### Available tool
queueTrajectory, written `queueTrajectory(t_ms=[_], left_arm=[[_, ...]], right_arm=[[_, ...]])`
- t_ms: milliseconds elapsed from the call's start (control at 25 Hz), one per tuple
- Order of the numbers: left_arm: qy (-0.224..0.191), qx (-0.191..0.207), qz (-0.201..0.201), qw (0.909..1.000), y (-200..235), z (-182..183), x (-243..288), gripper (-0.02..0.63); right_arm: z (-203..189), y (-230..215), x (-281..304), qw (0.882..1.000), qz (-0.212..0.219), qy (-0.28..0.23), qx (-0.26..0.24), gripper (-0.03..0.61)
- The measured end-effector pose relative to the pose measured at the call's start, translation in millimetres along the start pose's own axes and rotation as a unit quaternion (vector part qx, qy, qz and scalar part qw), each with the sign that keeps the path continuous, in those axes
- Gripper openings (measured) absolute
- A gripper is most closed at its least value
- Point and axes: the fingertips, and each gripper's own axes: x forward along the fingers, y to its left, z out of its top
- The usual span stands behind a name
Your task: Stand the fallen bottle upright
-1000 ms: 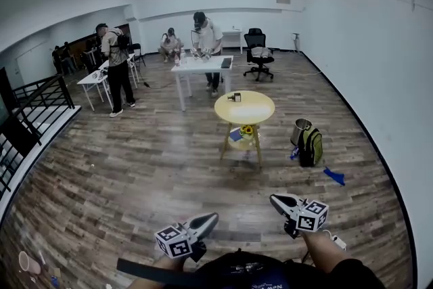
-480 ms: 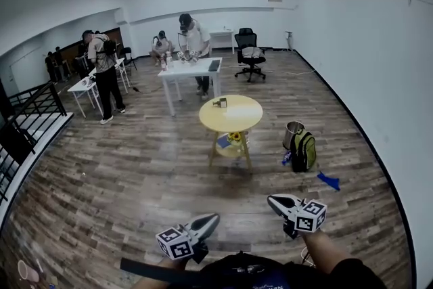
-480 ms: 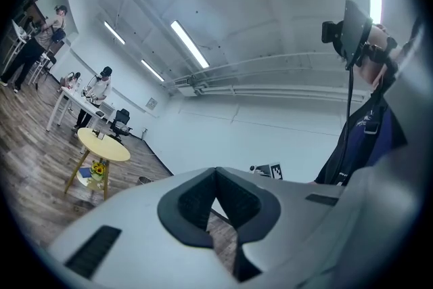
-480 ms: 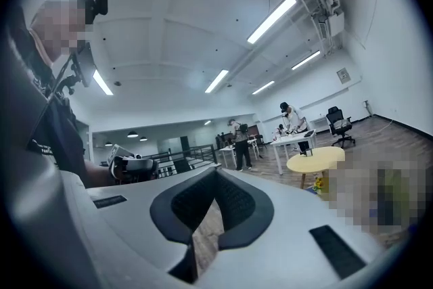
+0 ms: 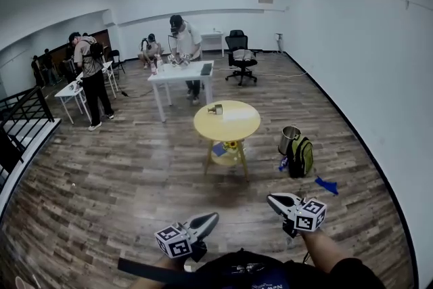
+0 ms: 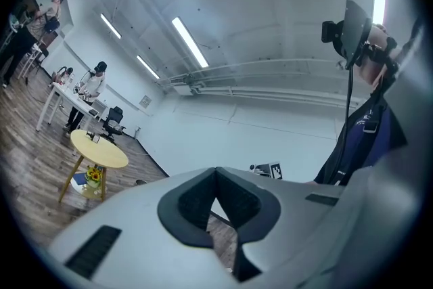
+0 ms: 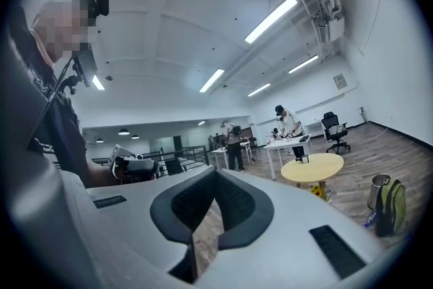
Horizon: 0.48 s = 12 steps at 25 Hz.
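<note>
Ref pt: round yellow-topped bench (image 5: 237, 125) w/ pale wooden legs, mid-room on brown plank floor (image 5: 122, 172).

On bench top, nr far-left edge: small dark-and-pale item (image 5: 215, 109). Too small to tell if bottle, or if lying vs upright.

Under bench top, on lower shelf: yellow flowers (image 5: 232, 145).

Right of bench, on floor: silver metal bucket (image 5: 289, 139), just beside green-and-black backpack (image 5: 302, 156). Blue scrap (image 5: 327, 184) a bit nearer than these, also to bench's right.

Behind bench: white rectangular bench (image 5: 179, 72) w/ person in white top (image 5: 187, 44) bent over it. Black office chair (image 5: 239, 56) further back, to the right. Far left of yellow bench: standing person w/ dark trousers (image 5: 88, 71).

Left tongs (image 5: 214, 216): well short of yellow bench, on its near-left side, pointing roughly twd it. Tips pressed together, nothing pinched; only a diamond-shaped gap btwn dark pads behind the tips.

Right tongs (image 5: 273, 199): well short of yellow bench, on its near-right side. Tips likewise pressed together, nothing pinched.

Both tongs well apart from bench and from the item on it. Yellow bench visible far off in both gripper views, at left in left gripper view, at right in right gripper view.
</note>
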Motion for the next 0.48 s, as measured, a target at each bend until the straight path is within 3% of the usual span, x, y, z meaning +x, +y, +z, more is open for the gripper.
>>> queueTrajectory(t_ms=[480], left_arm=[[0.018,0.007,-0.023,0.9995,132,67,-47,0.009]], right_arm=[[20,-22,146,0.998,-0.033,-0.041,0.028,-0.005]])
